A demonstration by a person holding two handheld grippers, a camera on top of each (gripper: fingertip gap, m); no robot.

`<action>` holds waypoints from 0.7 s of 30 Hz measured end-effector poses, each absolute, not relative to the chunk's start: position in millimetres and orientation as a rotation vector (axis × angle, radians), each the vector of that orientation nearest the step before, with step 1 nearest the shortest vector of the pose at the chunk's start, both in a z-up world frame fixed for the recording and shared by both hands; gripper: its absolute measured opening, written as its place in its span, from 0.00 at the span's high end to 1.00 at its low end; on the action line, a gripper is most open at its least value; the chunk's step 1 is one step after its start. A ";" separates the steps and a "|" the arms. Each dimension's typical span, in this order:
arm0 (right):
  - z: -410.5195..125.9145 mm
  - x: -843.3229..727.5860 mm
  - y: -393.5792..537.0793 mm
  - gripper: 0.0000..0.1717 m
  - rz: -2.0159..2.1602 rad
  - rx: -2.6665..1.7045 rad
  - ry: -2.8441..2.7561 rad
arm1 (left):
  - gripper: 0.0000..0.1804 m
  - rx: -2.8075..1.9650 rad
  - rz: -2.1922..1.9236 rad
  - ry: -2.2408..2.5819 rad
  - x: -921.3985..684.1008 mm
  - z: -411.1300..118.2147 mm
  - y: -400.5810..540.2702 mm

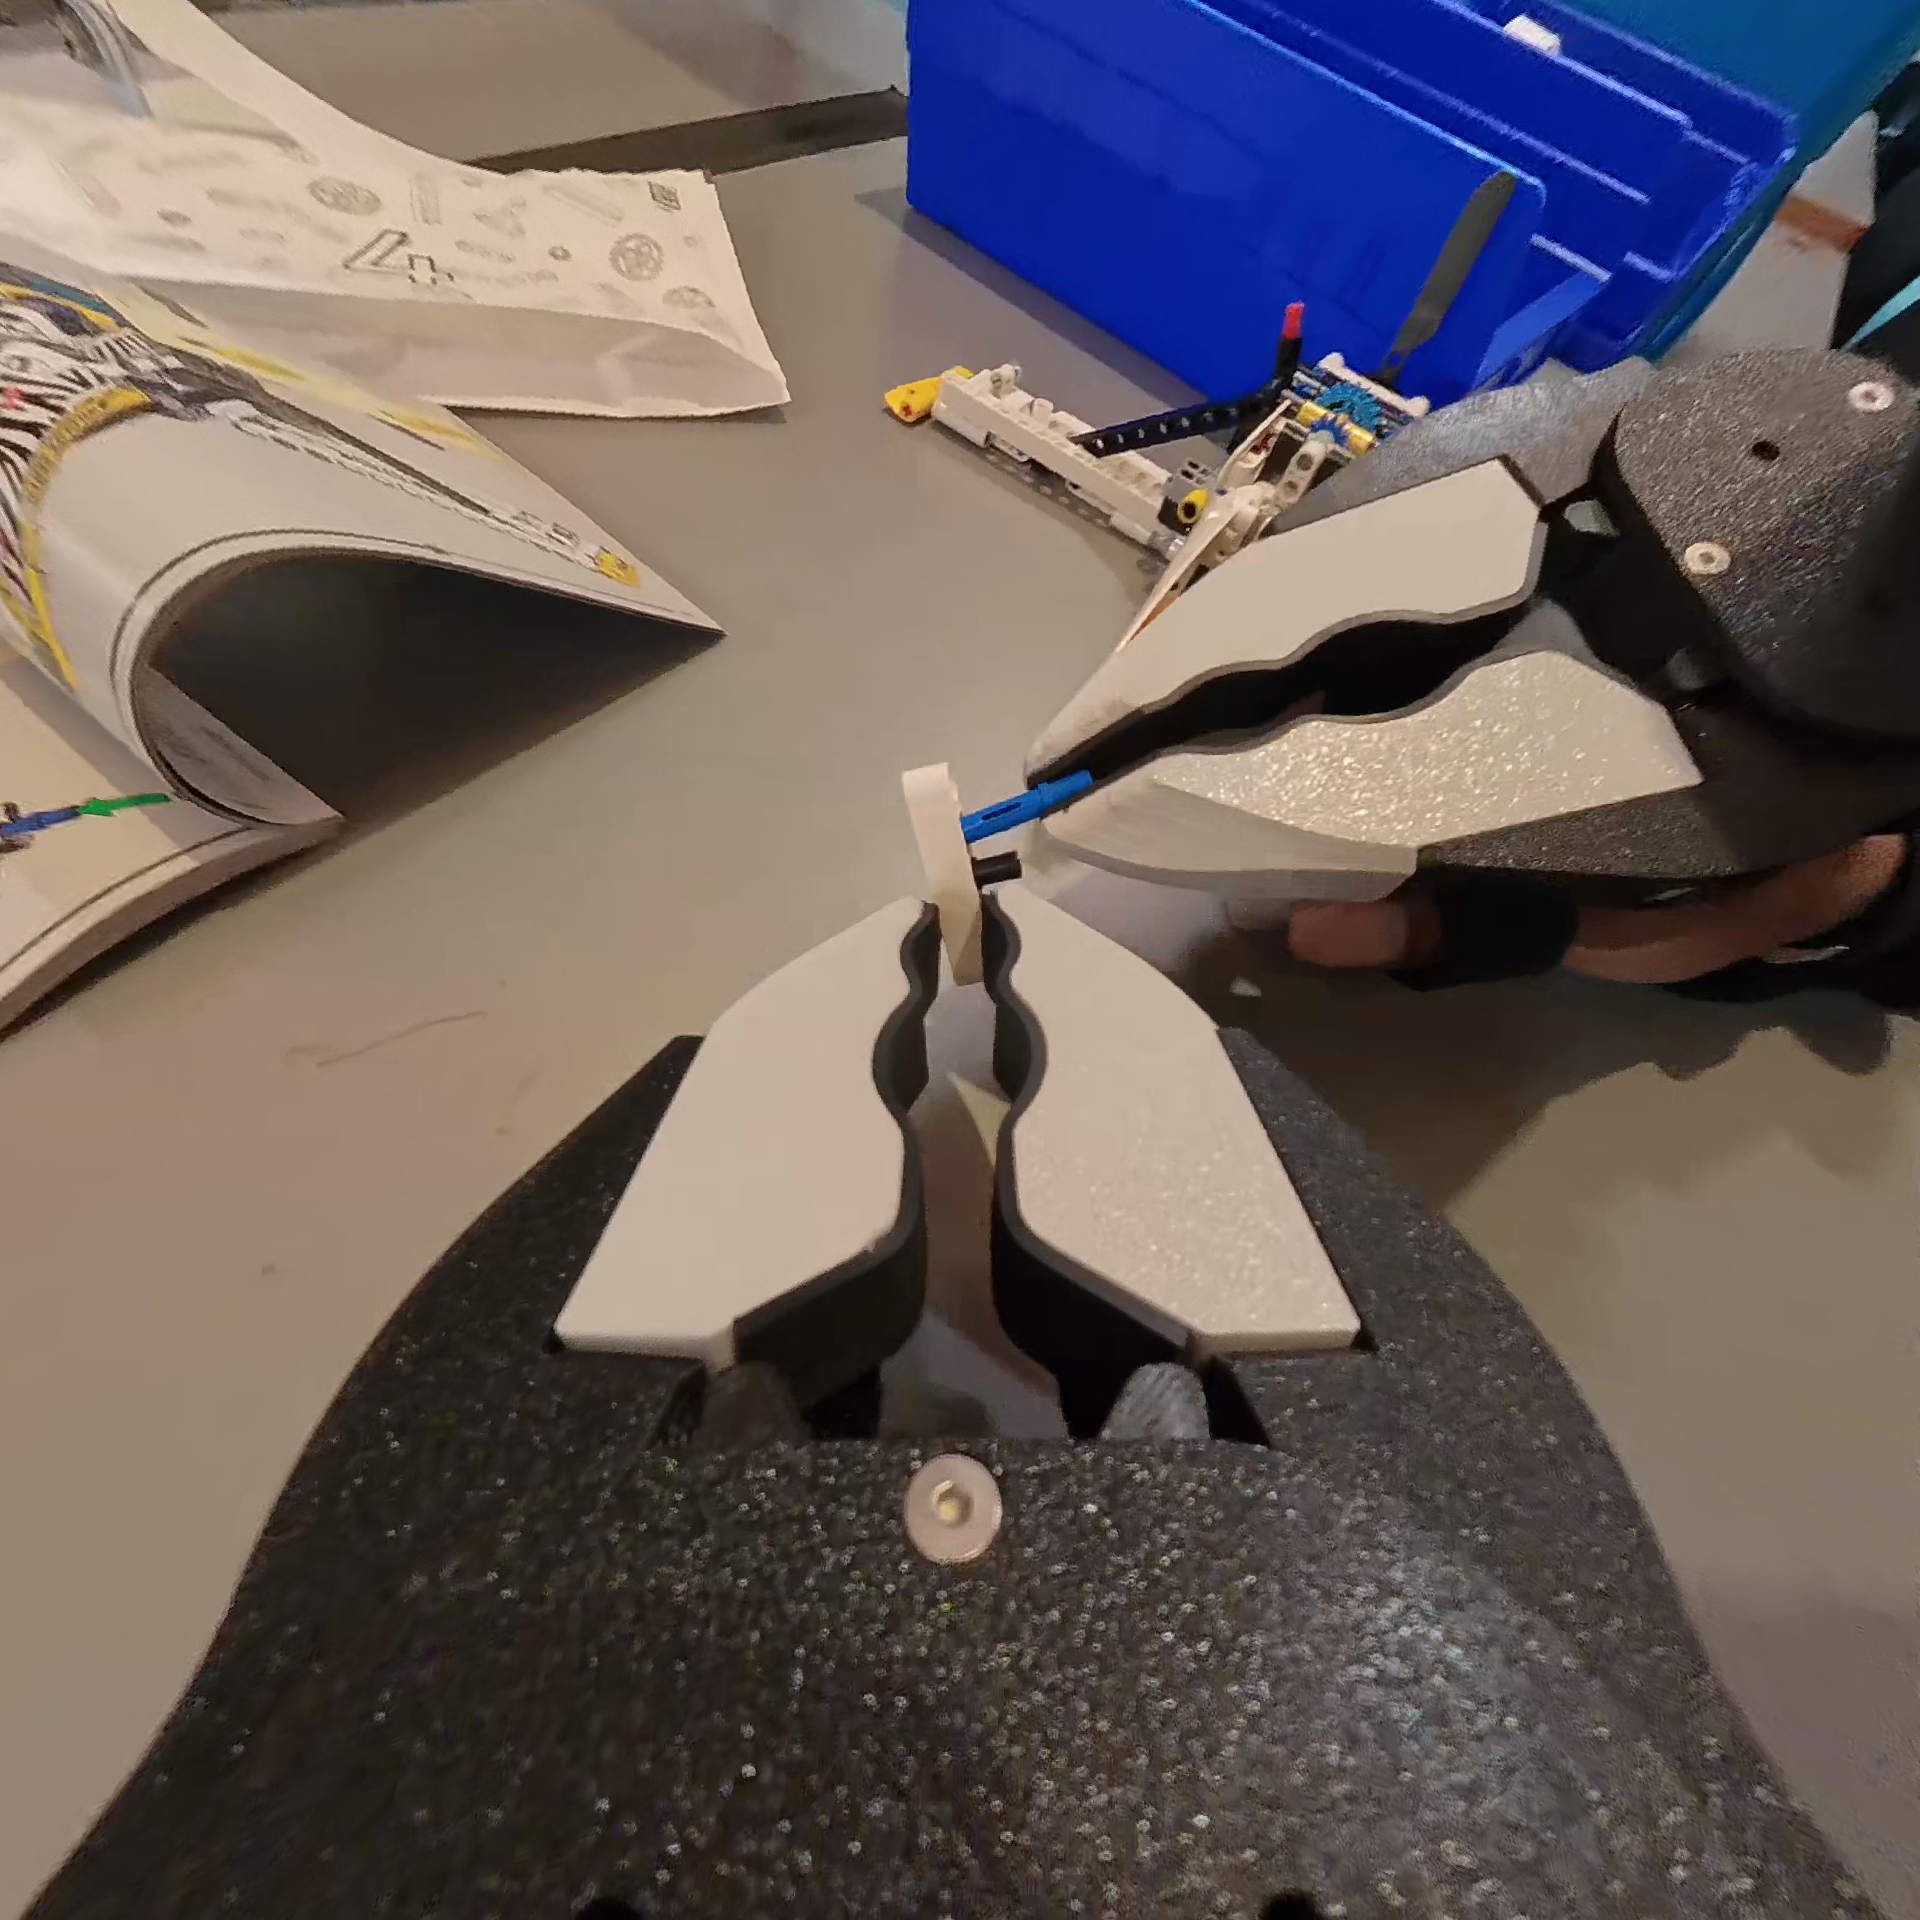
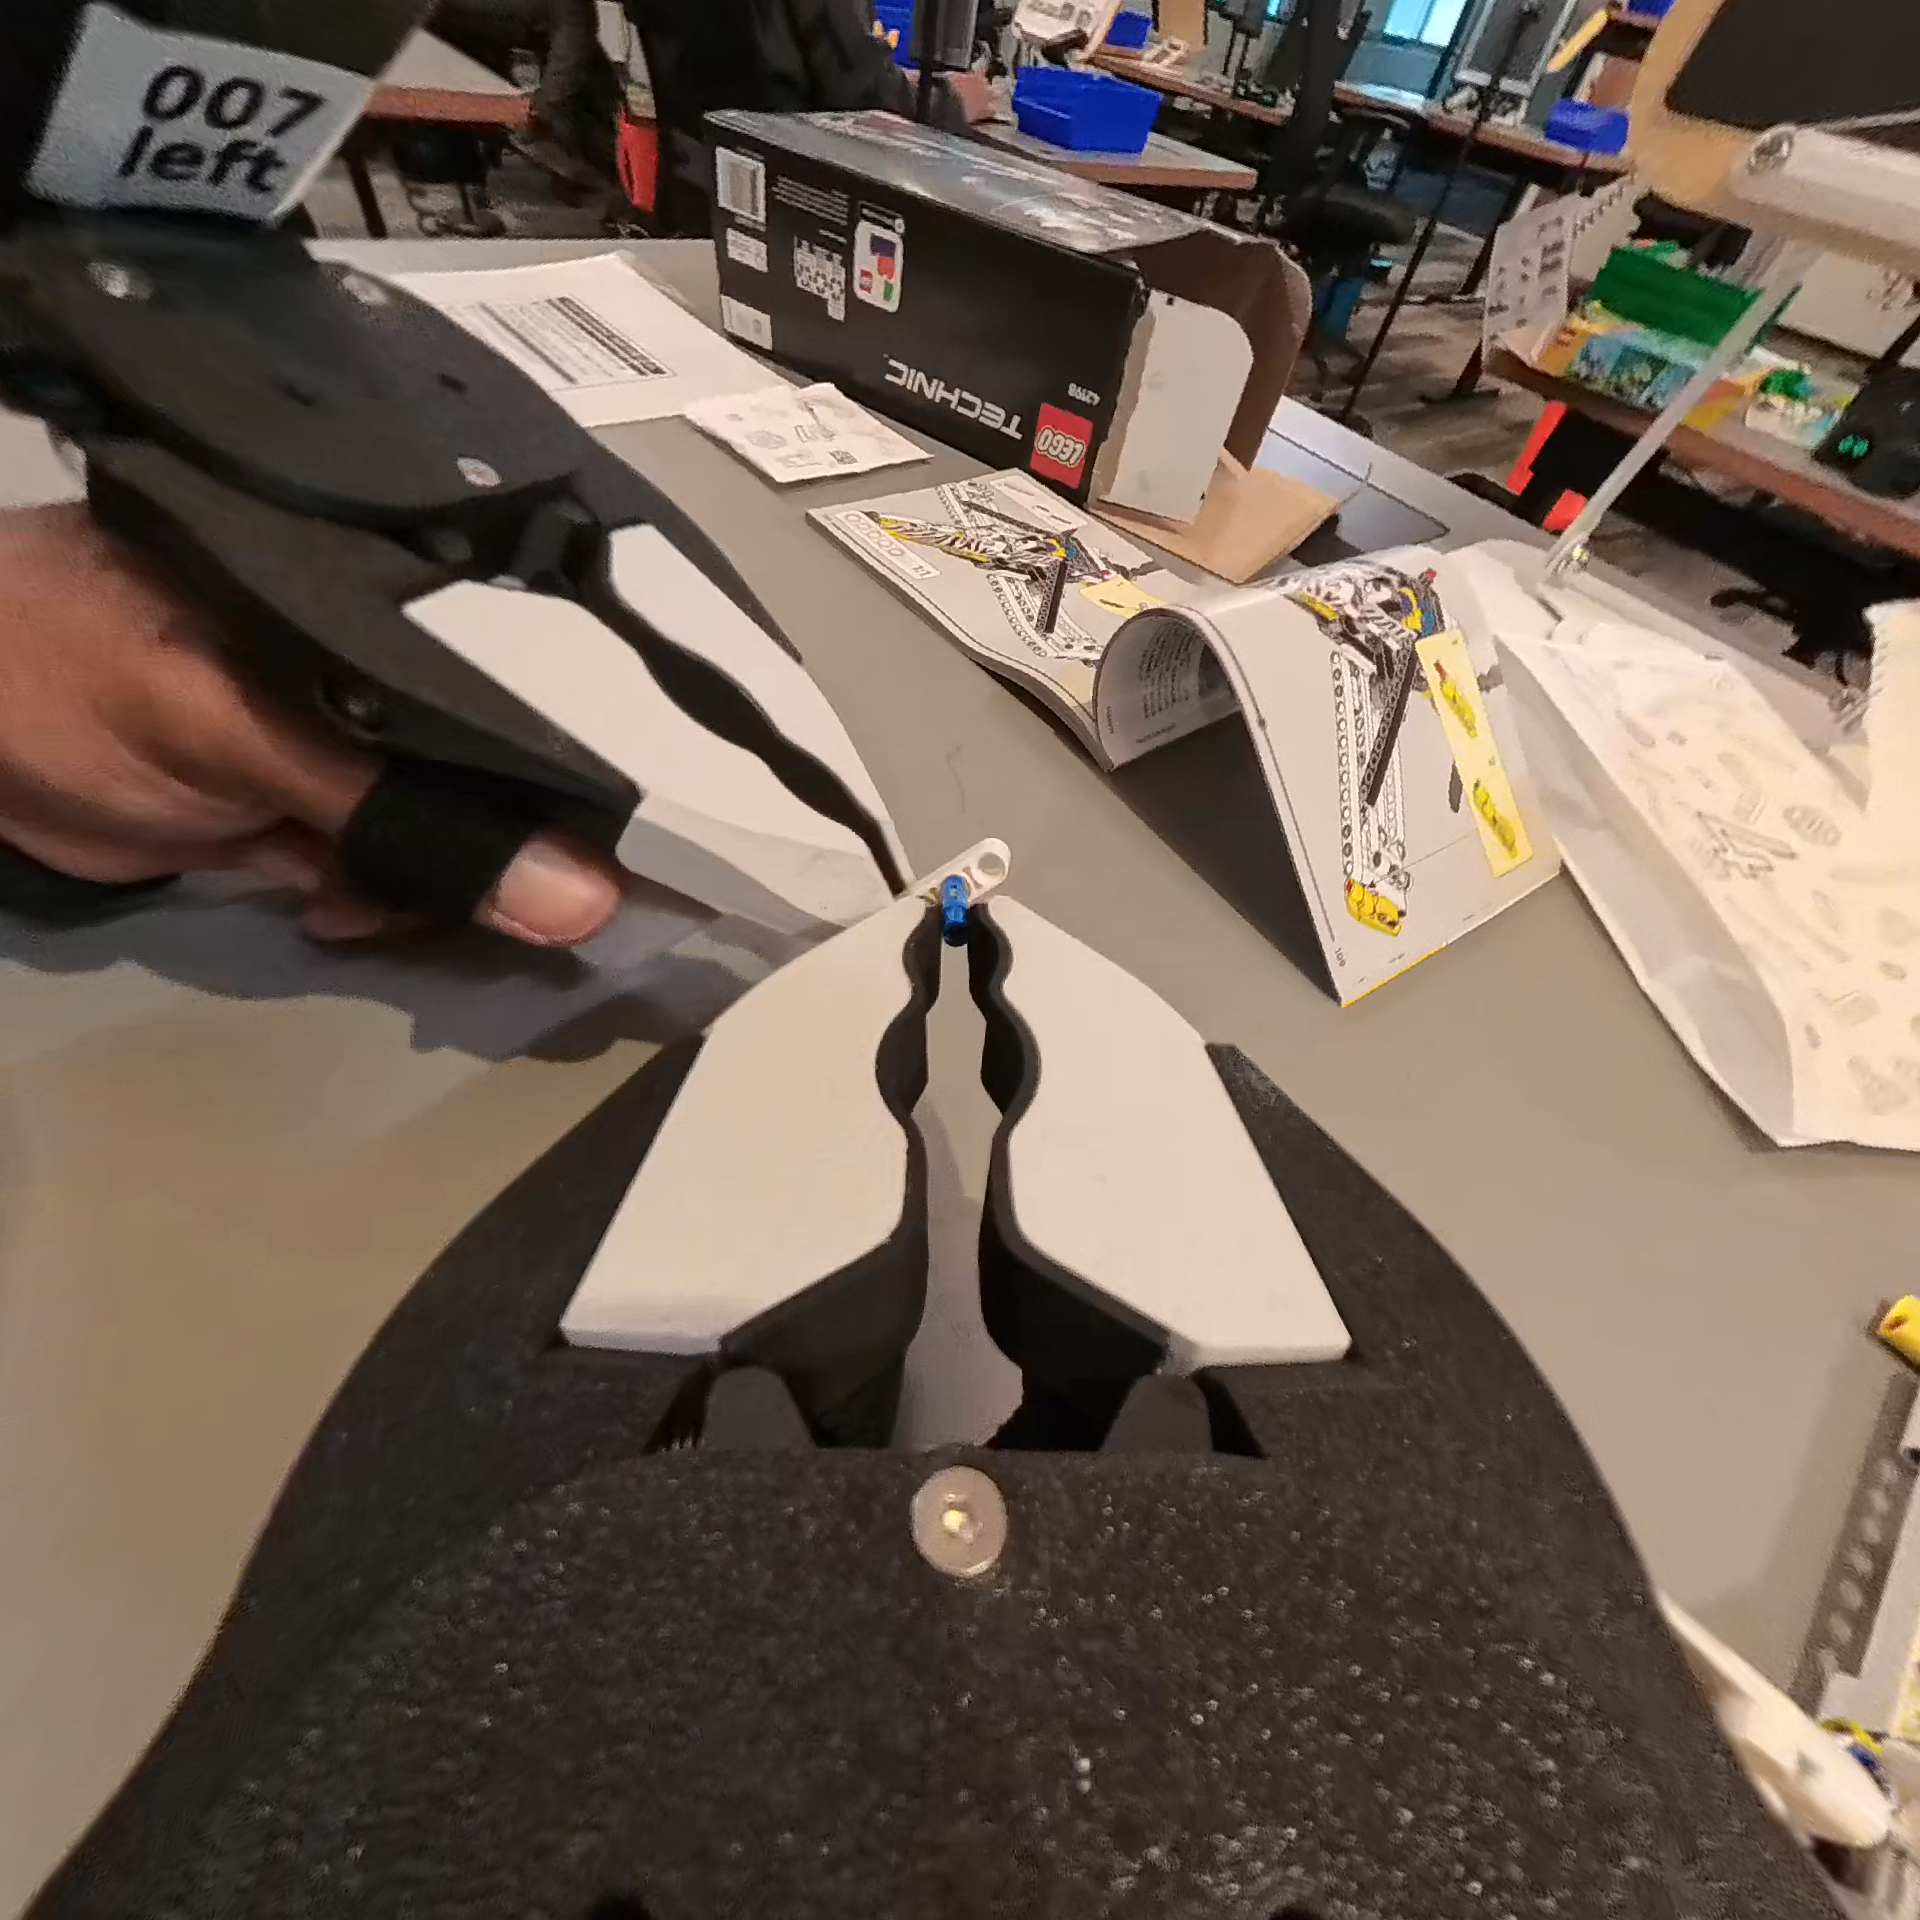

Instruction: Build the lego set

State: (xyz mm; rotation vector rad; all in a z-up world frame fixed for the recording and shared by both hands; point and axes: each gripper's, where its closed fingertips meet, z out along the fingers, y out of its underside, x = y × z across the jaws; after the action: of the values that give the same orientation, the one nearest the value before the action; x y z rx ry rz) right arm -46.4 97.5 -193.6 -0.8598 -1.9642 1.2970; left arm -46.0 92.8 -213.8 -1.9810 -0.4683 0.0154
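My left gripper [image 1: 961, 920] is shut on a small white holed beam [image 1: 948, 862] and holds it upright above the grey table. A short black pin [image 1: 1000, 871] sticks out of the beam's right face. My right gripper [image 2: 954, 912] is shut on a blue pin [image 2: 953, 902]; in the left wrist view it comes in from the right [image 1: 1049, 805] with the blue pin's [image 1: 1013, 810] free end at the beam's upper hole. In the right wrist view the white beam [image 2: 977, 864] shows just beyond my fingertips, with the left gripper [image 2: 894, 883] at the left.
A part-built white, yellow and black brick model [image 1: 1143, 436] lies in front of a blue bin [image 1: 1299, 177]. An open instruction booklet [image 1: 312, 540], a printed paper bag [image 1: 436, 239] and a black cardboard box [image 2: 935, 301] lie on the table [image 1: 623, 1039]. A hand [image 2: 156, 727] holds the left gripper.
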 end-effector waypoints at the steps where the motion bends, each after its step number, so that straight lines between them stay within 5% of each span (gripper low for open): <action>1: -194.1 -46.8 98.0 0.97 1.300 -0.890 -1.959 | 0.96 -1.983 0.036 -0.466 -46.4 -213.9 92.9; 21: -186.1 -47.2 92.7 0.97 1.226 -0.697 -1.944 | 0.96 -1.873 -0.187 -0.504 -44.9 -204.0 87.9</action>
State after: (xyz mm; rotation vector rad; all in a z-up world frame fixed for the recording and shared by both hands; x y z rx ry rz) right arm -47.2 92.7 -186.1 -0.6968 -1.9442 1.2262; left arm -44.9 87.9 -204.0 -1.8727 -0.5038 -0.1865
